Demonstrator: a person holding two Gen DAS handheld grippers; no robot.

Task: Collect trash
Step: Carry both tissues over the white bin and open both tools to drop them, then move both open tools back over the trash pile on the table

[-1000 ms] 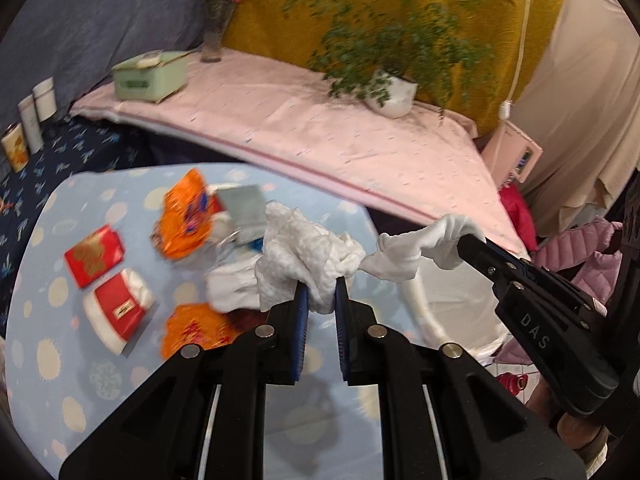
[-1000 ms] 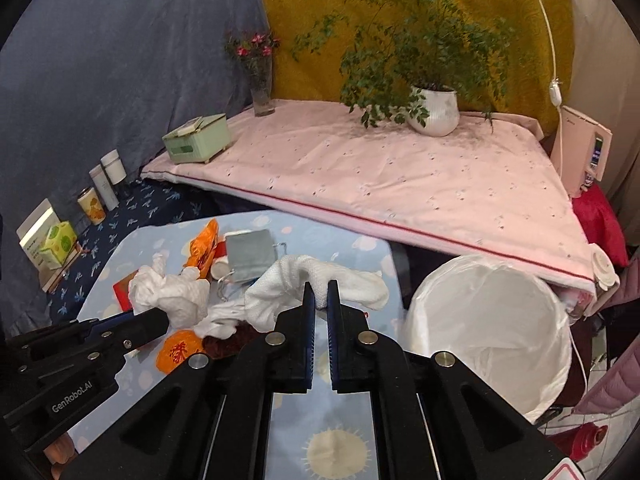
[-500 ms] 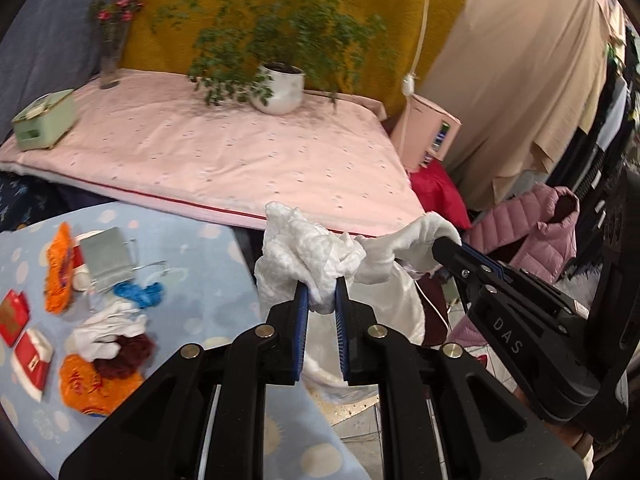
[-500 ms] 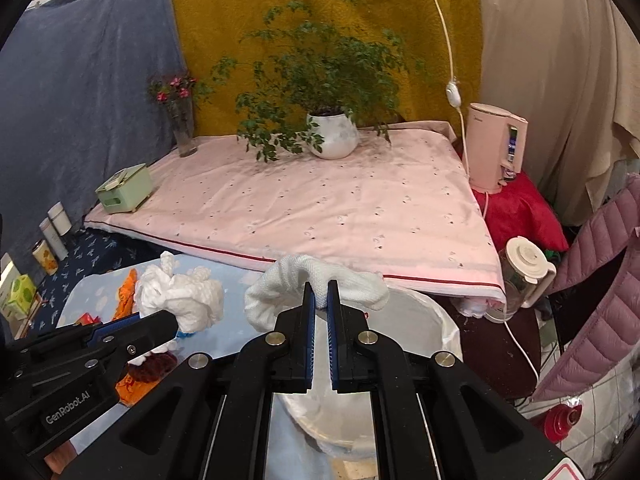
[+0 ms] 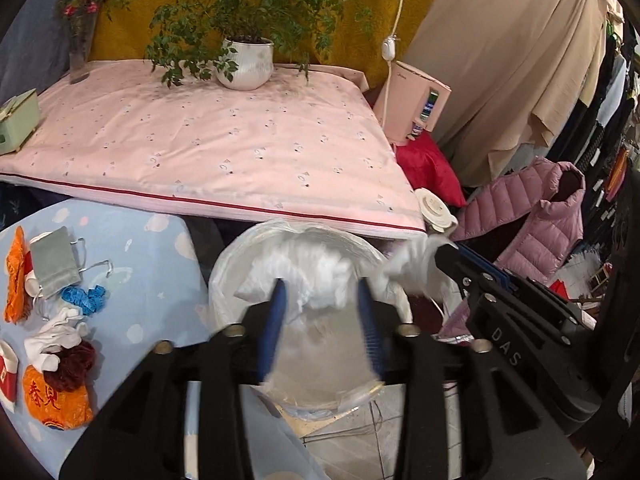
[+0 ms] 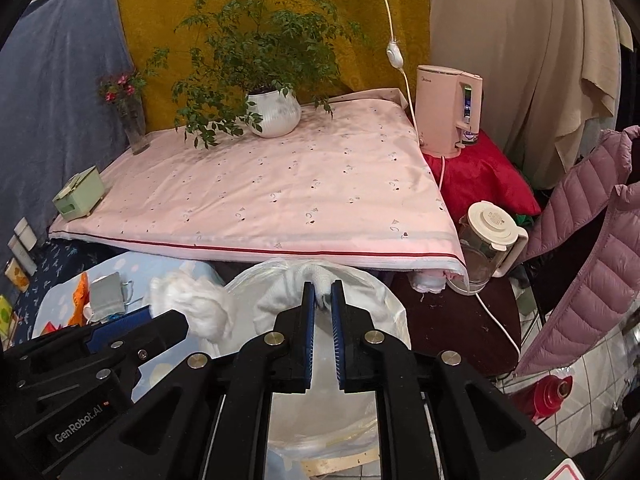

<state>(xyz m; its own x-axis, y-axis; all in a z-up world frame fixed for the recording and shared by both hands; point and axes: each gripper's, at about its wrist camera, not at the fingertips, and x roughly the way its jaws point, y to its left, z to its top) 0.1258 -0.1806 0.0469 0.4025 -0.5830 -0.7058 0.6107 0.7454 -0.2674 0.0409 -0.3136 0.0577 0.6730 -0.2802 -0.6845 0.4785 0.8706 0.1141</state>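
A white-lined trash bin (image 5: 224,276) stands beside the blue dotted table (image 5: 148,280). My left gripper (image 5: 320,284) is open over the bin, with a crumpled white paper wad (image 5: 316,276) loose between its spread fingers. My right gripper (image 6: 323,286) hangs over the bin (image 6: 394,312), nearly shut on a white cloth wad (image 6: 316,274). It shows in the left wrist view (image 5: 434,258) with the cloth (image 5: 408,268) at its tip. The paper wad also shows in the right wrist view (image 6: 192,308).
On the table lie orange wrappers (image 5: 52,400), a grey mask (image 5: 54,266), blue scrap (image 5: 86,298), white tissue (image 5: 52,338) and a dark red clump (image 5: 70,366). A pink-covered bed (image 5: 208,148) with a potted plant (image 5: 244,64) is behind. A kettle (image 6: 488,244) and pink jacket (image 6: 592,248) are right.
Both grippers moved right from the table to over the bin. My left gripper's jaws opened wide and let go of the paper wad. The right jaws parted slightly.
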